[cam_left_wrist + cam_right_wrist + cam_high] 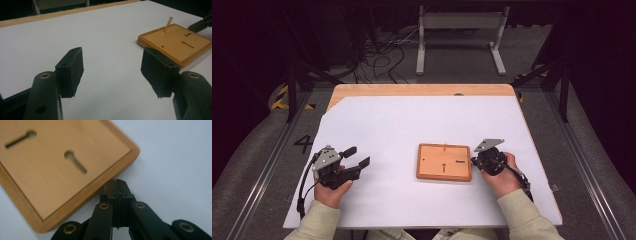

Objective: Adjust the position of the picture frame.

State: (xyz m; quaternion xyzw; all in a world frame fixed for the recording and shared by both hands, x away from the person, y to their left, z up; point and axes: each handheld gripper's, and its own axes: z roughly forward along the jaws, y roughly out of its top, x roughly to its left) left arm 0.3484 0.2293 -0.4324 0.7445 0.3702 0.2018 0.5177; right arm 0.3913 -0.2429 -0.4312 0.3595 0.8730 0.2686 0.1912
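A flat wooden board (444,162) with a raised rim lies on the white sheet, right of centre. It has keyhole slots (76,163) and a thin upright peg (168,24) near its far edge. My right gripper (117,183) is shut with nothing between its pads, and its tips sit against the board's right rim (100,187). In the high view the right gripper (474,160) lies at the board's right side. My left gripper (357,156) rests on the sheet at the left, open and empty, with its black pads (72,70) wide apart and pointing toward the board (175,41).
The white sheet (412,125) covers most of a wooden table (422,90). Beyond the far edge are a white metal stand (459,30), floor cables (382,55) and dark tripod legs (542,70). The table's front edge is close to the person's sleeves (527,220).
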